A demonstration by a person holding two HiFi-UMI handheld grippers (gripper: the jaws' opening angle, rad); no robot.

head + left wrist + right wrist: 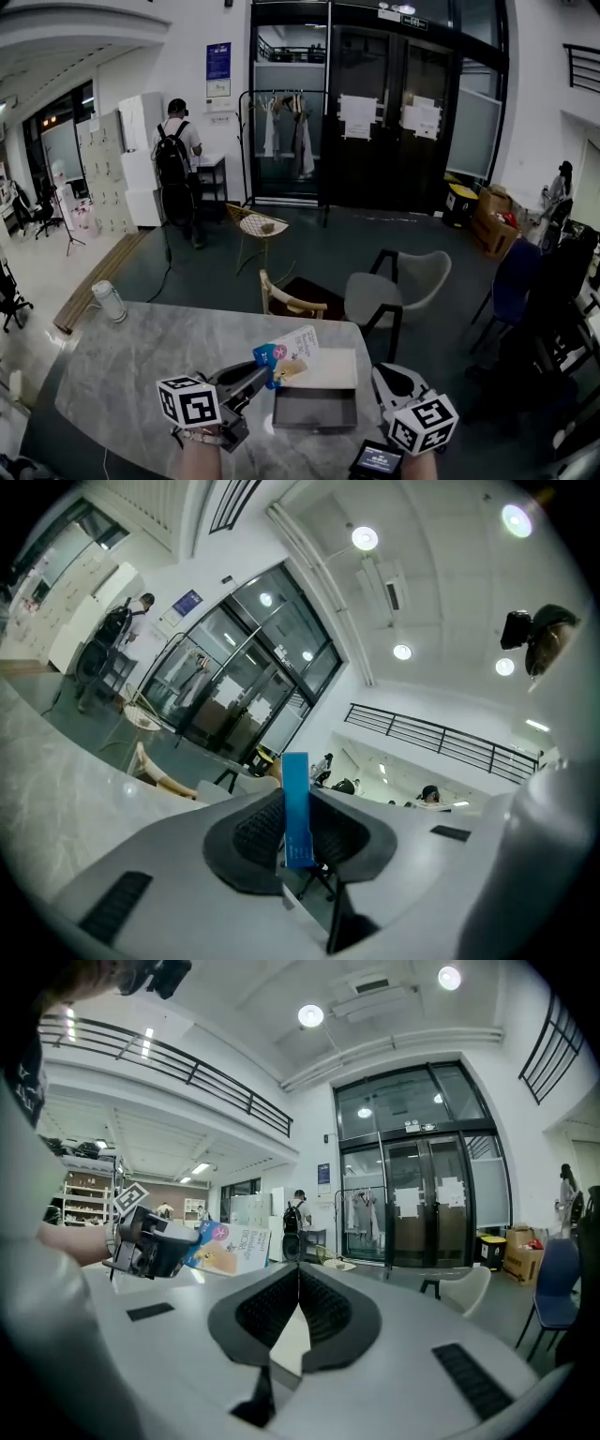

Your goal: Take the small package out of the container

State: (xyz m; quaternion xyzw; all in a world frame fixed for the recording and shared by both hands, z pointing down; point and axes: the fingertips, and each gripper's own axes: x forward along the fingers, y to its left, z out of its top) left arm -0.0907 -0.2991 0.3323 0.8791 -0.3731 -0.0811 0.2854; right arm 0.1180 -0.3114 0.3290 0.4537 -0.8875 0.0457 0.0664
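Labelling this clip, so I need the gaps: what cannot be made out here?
small package: print too small in head view, edge-on in left gripper view.
container: inside too dark in head view to show other contents.
screen device: display too small to read in head view.

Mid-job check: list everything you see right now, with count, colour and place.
package: 1, white, blue and pink, held above the container
container: 1, dark, open, on the table in front of the person
lid: 1, cream, just behind the container
table: 1, grey marble
cup: 1, whitish, table's far left edge
chairs: 4 beyond the table: wooden, grey, wire, blue
clothes rack: 1, dark, by the glass doors
person with backpack: 1, far left
left gripper: grey, shut on the package
right gripper: grey, shut, empty, right of the container
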